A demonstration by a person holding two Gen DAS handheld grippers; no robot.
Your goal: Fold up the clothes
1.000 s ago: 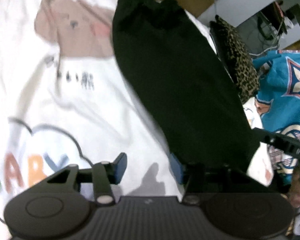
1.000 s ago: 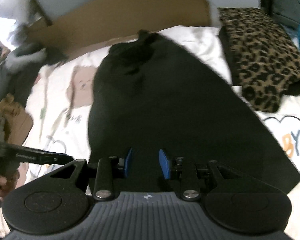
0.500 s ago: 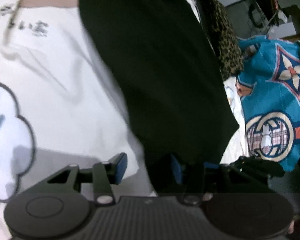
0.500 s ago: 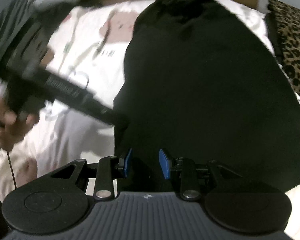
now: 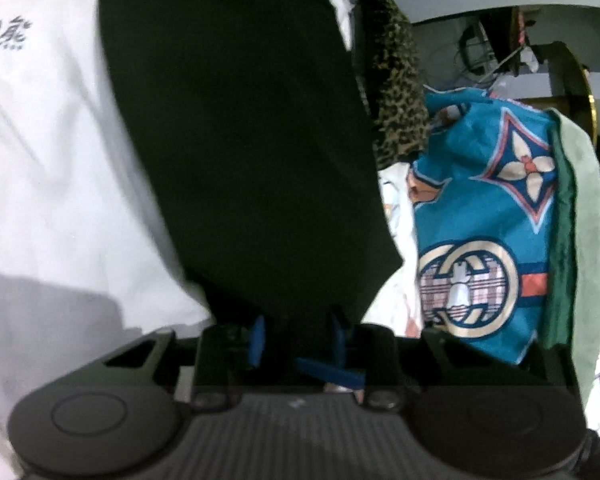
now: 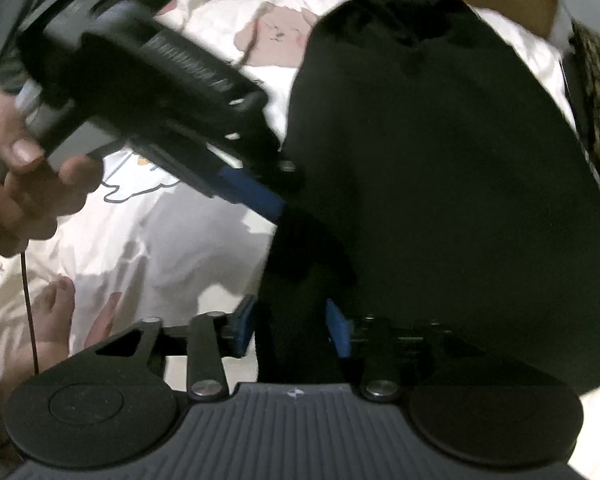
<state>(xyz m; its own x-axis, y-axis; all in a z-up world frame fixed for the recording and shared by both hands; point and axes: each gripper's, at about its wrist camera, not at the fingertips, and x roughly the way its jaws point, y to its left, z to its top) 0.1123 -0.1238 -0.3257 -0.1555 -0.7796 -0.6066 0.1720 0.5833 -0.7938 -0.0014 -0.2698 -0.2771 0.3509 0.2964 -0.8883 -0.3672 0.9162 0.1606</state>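
The left hand-held gripper (image 5: 296,338) is closing its jaws around the near corner of the black garment (image 5: 240,128), while the right hand-held gripper (image 6: 292,330) at 6 o'clock is opening with that hem between its pads. The garment lies on a white printed bedsheet (image 5: 52,160), a leopard-print cushion (image 5: 396,84) at its 2 o'clock and a blue patterned cloth (image 5: 484,216) at 3.

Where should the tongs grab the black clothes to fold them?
Probably the near corner of the black garment, coming low from this near side. It lies flat on the white sheet, so only its edge gives a lip. The left tongs are closing there; the right tongs are opening with cloth between them.
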